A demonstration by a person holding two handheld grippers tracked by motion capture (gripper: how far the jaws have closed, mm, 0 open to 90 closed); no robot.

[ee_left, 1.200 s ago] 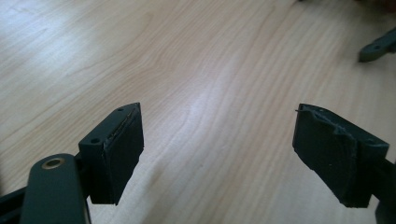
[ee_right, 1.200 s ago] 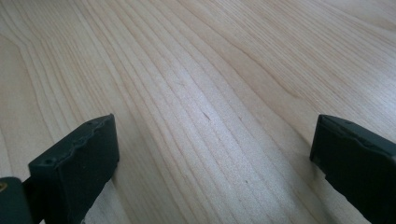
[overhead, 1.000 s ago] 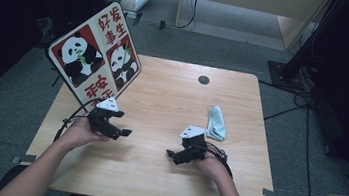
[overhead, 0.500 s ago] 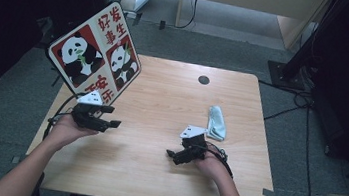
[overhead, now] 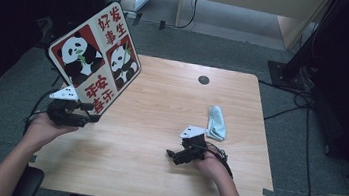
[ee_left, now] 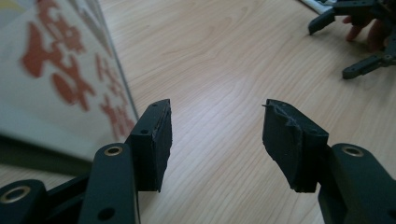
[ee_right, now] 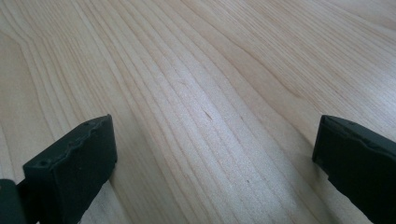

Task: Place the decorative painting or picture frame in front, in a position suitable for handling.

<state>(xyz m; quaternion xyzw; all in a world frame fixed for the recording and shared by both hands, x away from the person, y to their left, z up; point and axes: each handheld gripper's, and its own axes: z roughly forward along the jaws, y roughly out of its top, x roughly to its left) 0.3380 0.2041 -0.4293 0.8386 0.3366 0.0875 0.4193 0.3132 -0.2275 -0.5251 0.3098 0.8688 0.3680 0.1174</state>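
Left tool (overhead: 91, 113), jaws closing w/ nothing between, beside tilted panda board (overhead: 97, 62) (red/white, red characters).

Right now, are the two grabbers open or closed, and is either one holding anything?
Left gripper: open, jaws just been closing, nothing between them, beside the panda sign.
Right gripper: open wide, holding nothing.

High view: fixed overhead, facing forward and down across the whole wooden table (overhead: 159, 126). Left gripper view: low and close over the tabletop, beside the panda sign (ee_left: 51, 79). Right gripper view: closer still on the tabletop. All three share the tabletop.
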